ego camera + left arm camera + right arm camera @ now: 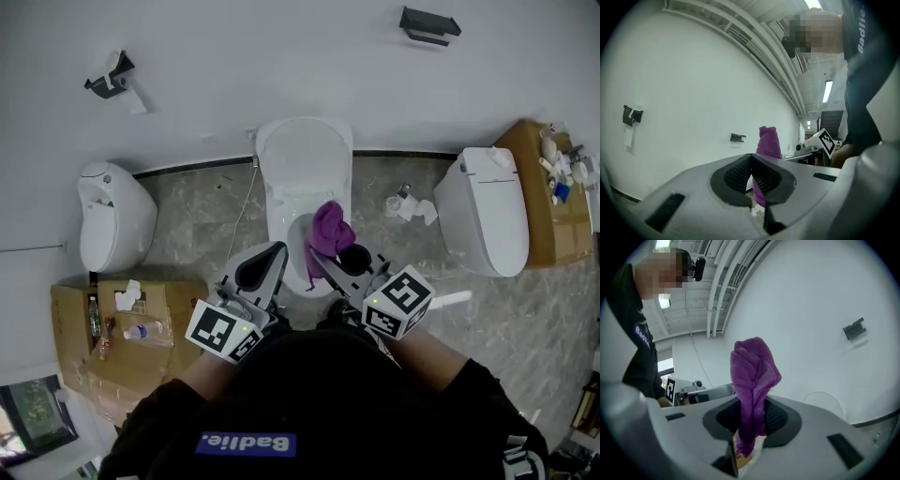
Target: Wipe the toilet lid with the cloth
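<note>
A white toilet (302, 164) stands against the wall in the middle of the head view, its lid (305, 150) on the wall side. My right gripper (322, 261) is shut on a purple cloth (329, 231), which bunches up above the toilet's front part. In the right gripper view the cloth (753, 373) rises from between the closed pads of that gripper (752, 420). My left gripper (272, 265) is beside it on the left, over the toilet's front edge. Its jaws (752, 177) are shut with nothing in them, and the cloth (768, 143) shows just beyond.
A second toilet (483, 214) stands at the right and a white fixture (112, 217) at the left. Cardboard boxes with small items sit at the left (141, 361) and the far right (536, 202). A paper roll (407, 205) lies on the floor. A paper holder (112, 77) and a bracket (429, 25) hang on the wall.
</note>
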`<move>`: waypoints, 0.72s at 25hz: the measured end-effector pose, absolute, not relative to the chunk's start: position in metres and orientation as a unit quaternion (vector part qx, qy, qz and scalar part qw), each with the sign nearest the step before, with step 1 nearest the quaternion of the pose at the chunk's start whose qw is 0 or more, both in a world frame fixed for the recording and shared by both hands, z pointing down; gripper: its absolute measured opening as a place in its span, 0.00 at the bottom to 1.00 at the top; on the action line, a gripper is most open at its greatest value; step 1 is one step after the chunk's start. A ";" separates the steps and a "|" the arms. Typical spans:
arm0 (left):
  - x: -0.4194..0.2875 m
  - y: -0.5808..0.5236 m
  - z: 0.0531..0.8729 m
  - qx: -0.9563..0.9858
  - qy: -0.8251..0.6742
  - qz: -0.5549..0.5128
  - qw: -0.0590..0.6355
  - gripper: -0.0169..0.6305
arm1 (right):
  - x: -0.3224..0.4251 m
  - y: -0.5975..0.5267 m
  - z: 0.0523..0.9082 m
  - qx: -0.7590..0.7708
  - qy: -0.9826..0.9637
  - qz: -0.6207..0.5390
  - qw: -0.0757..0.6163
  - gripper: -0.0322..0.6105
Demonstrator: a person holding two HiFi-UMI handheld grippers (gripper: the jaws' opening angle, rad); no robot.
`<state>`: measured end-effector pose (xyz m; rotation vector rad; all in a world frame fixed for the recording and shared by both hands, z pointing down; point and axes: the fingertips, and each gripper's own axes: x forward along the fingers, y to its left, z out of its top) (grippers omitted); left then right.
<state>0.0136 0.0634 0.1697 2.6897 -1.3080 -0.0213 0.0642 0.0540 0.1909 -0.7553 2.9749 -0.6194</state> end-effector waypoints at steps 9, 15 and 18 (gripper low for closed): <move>-0.048 0.032 0.181 0.926 -0.370 -0.006 0.068 0.04 | 0.013 0.030 0.203 -0.323 0.923 -0.207 -0.017 0.20; -0.093 0.005 0.197 0.943 -0.325 -0.005 0.073 0.04 | -0.024 0.000 0.214 -0.385 0.899 -0.207 -0.014 0.20; -0.105 -0.008 0.213 0.945 -0.318 0.002 0.083 0.04 | -0.032 -0.008 0.228 -0.408 0.888 -0.210 -0.015 0.20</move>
